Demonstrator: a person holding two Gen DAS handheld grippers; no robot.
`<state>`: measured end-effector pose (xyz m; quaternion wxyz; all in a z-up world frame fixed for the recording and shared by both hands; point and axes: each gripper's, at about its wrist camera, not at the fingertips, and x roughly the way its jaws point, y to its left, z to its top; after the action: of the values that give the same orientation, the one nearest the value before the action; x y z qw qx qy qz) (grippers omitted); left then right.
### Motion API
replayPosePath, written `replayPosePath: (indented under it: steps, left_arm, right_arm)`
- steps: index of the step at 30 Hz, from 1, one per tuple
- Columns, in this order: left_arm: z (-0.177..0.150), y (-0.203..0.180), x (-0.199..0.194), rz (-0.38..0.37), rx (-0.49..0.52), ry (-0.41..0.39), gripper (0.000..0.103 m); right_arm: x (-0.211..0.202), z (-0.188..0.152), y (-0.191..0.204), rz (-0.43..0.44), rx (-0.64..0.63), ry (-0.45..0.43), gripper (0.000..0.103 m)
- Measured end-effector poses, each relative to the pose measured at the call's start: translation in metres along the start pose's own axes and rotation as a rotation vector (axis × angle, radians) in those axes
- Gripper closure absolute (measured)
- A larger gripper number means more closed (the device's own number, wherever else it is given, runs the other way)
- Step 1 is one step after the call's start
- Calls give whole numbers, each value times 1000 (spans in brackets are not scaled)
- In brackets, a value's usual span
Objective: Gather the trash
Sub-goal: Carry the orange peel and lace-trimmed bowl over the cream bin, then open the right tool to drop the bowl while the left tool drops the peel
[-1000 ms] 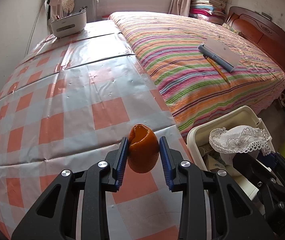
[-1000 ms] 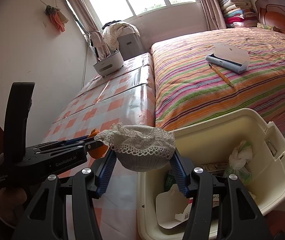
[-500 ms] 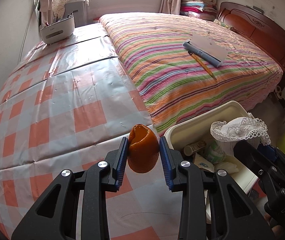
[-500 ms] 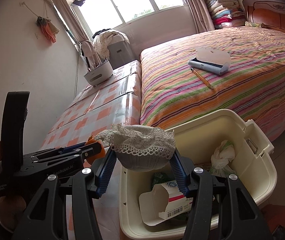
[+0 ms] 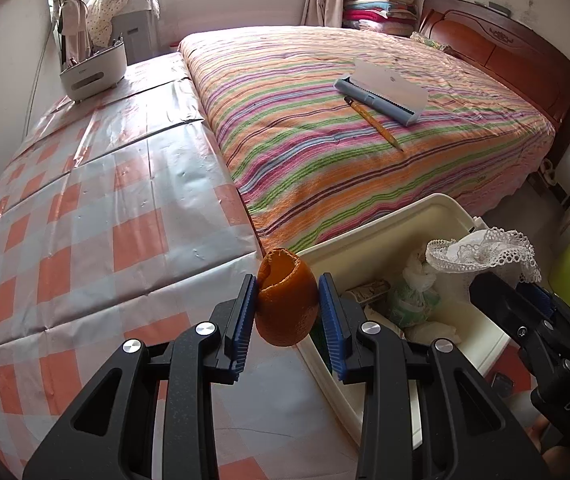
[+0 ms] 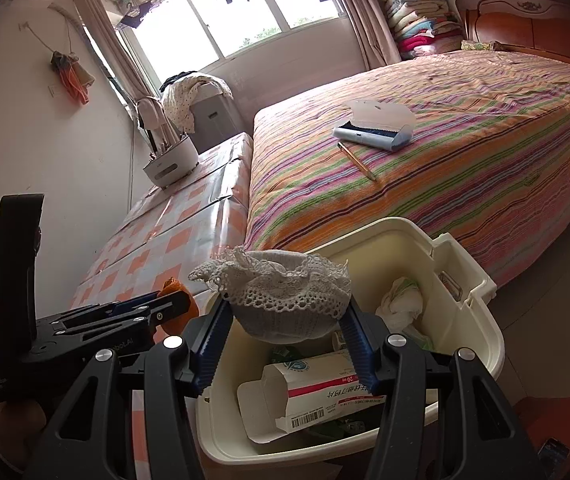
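Bin (image 6: 481, 316) contents half hidden by lace cloth (image 6: 281, 296), carton (image 6: 317, 392) cut off

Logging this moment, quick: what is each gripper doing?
Left gripper: closed on the orange peel.
Right gripper: closed on the white lace cloth.

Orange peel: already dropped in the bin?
No. The orange peel is clamped between the left gripper's blue pads, at the cream bin's near rim, not inside.
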<state>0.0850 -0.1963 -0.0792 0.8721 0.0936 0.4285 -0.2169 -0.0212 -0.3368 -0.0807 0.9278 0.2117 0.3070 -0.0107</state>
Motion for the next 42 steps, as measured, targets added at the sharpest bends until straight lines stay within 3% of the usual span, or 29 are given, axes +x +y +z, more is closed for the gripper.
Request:
replayPosePath:
  steps: [15,25,28,42]
  left_arm:
    - [0,-31,0,-3,62,-22,72]
    - [0,-38,4,-17,76,-15,72]
    - [0,-40,6,-22,77,-12,72]
    - [-1,-53,10,-62,89,-2,72]
  right_arm:
    - [-8,0,-24,-36,39,7,51]
    - [-8,1,-34,-34,79,8,44]
    - [-13,3,-37,-28,100,-14,35]
    - [-36,9,-58,-17,214,-150,34]
